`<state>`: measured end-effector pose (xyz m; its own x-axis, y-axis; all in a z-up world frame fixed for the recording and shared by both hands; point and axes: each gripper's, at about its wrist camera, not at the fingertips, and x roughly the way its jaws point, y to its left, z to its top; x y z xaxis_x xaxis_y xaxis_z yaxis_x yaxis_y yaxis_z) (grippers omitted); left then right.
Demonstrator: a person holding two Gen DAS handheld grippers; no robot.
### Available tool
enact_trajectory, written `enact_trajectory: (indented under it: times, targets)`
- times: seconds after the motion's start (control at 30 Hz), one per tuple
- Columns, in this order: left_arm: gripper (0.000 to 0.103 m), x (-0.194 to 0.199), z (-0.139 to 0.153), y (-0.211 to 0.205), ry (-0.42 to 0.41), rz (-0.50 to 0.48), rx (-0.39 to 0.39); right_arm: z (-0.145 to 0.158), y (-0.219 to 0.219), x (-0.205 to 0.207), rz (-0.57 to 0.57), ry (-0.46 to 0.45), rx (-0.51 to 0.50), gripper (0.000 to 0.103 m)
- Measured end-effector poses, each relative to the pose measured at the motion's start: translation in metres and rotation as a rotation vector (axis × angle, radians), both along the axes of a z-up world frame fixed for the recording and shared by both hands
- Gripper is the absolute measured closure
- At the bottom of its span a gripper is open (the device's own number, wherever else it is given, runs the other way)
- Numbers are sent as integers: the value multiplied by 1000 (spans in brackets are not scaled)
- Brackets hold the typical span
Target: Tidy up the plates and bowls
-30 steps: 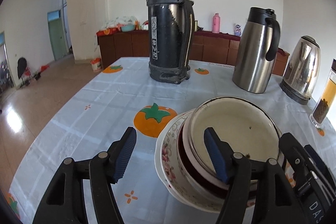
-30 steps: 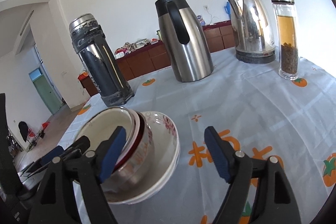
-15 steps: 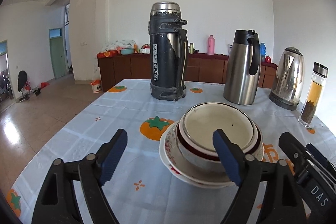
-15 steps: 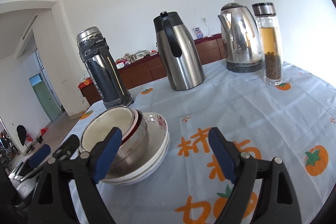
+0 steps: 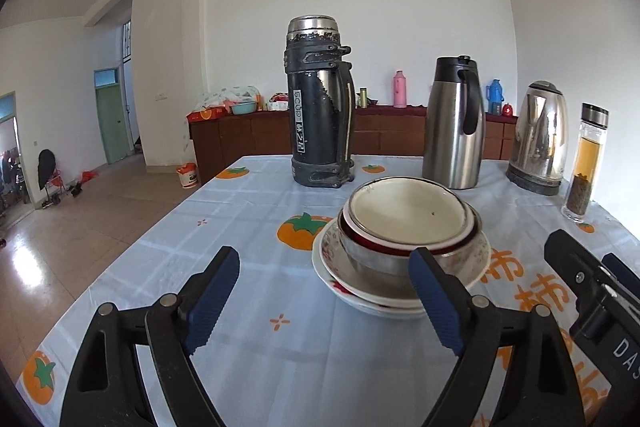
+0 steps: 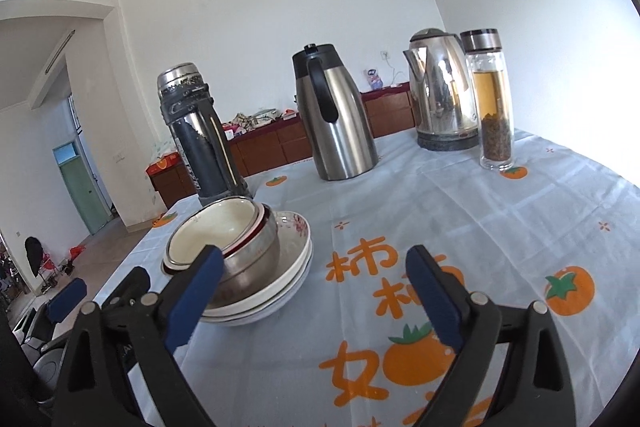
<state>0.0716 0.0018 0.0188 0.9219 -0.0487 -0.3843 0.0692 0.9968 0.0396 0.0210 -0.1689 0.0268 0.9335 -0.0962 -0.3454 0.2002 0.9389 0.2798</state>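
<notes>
We see the left gripper [image 5: 326, 297] with jaws wide, nothing between the pads. Right gripper [image 6: 316, 297] jaws are opening, gap bare except tablecloth [image 6: 460, 211]. The stack of bowls and plates [image 5: 402, 247] sits on the table just ahead of the left gripper's right finger, clear of both grippers: white enamel bowl nested on top, steel bowl under it, floral plates at the bottom. Behind it stand a black flask [image 5: 320, 103], steel carafe [image 5: 454, 125], electric kettle [image 5: 540, 139] and tea bottle [image 5: 586, 163], all upright.
</notes>
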Motion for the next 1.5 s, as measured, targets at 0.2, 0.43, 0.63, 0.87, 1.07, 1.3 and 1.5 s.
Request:
enact_trajectory:
  times: [0.2,0.43,0.63,0.87,1.07,1.3,1.5]
  targets:
    - [12,-18,0,2,-16,-16,-3,5,7,-18,-1,-33,-33,2]
    - [10,-31,1,3,-33,-28,-1,7,12,-36,13,-59,-64,1]
    - [10,-42,0,5,-49,-30,1,10,15,-52,6,-88,-83,0]
    - [10,-56,-1,11,-67,-25,-6,11,14,-63,-12,-106,-88,0]
    - [10,-63,1,11,-97,-30,2,12,18,-75,-21,-125,-114,0]
    - [10,-68,1,12,-105,-31,-4,15,29,-81,-13,-149,-170,0]
    - [10,-72,6,12,-120,-30,3,17,30,-84,-9,-164,-167,0]
